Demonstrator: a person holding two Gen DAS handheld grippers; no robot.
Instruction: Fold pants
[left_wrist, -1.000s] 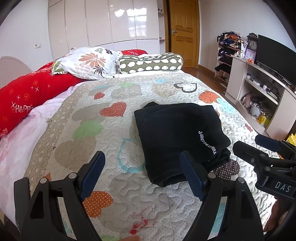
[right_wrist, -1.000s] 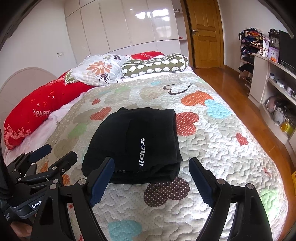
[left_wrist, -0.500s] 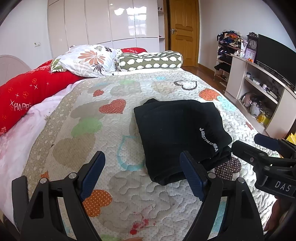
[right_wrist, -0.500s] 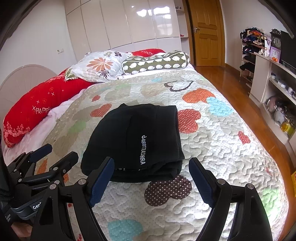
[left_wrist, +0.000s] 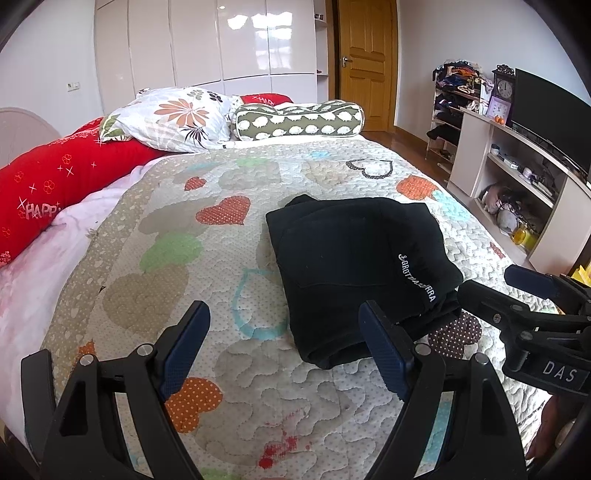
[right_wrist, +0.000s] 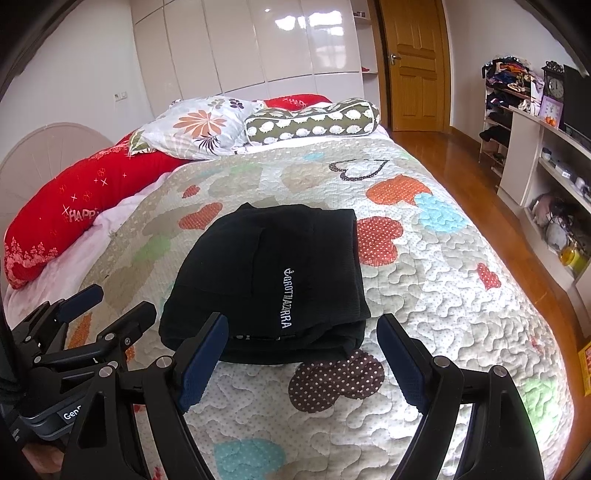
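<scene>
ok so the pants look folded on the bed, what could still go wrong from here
The pants lie as a thick stack, and the near edge shows loose layers bulging out, so a nudge there could undo the fold. Both claws are open and empty; the right claw sits just short of that near edge, so pushing forward might snag it. The left claw has one finger close to the near corner, which it could drag across the quilt.

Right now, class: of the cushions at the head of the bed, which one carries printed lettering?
The long red bolster, reading "HAPPY", on the bed's left edge. The floral pillow and hedgehog-patterned bolster carry only pictures.
</scene>
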